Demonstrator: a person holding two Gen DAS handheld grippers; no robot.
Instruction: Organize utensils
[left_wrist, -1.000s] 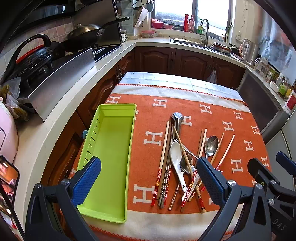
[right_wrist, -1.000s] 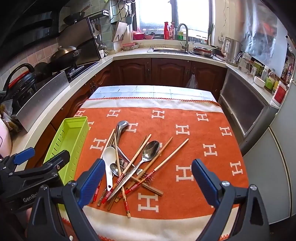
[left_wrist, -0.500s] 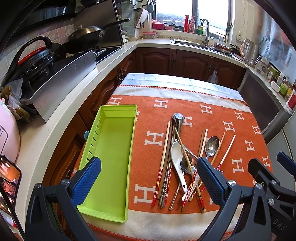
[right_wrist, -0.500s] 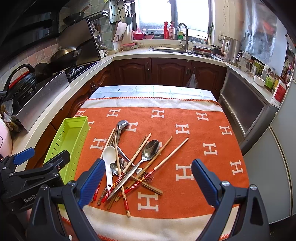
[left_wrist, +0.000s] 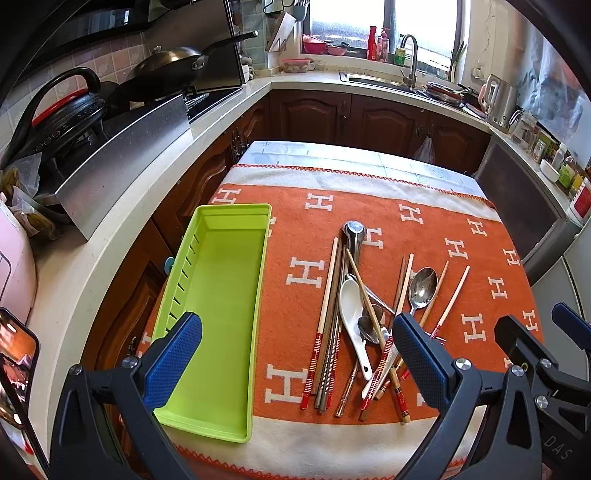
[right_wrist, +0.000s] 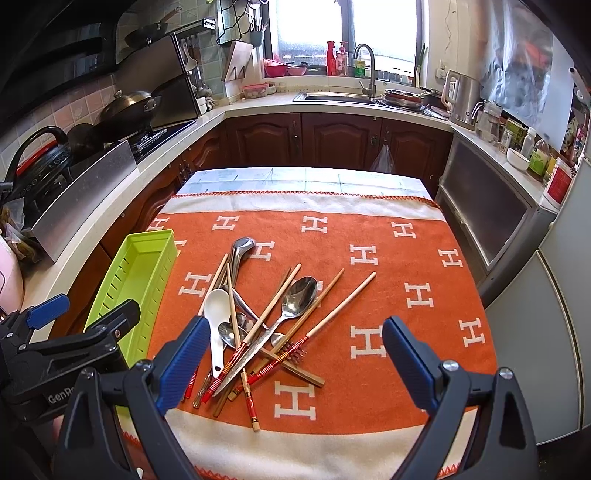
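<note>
Orange-clothed worktop (left_wrist: 369, 206) with green tray (left_wrist: 218, 295) beside jumbled utensils (left_wrist: 369, 317); left tongs (left_wrist: 295, 362) and right tongs (right_wrist: 291, 365) wide open, empty.

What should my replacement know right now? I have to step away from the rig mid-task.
Left gripper: open, holding nothing, hovering over the near end of the green tray.
Right gripper: open, holding nothing, above the utensil pile.
Tray has nothing in it.
White spoon, metal spoons and chopsticks lie crossed on the orange cloth, right of the tray.
Done: nothing moved to the tray.
Left: all of the utensils.
</note>
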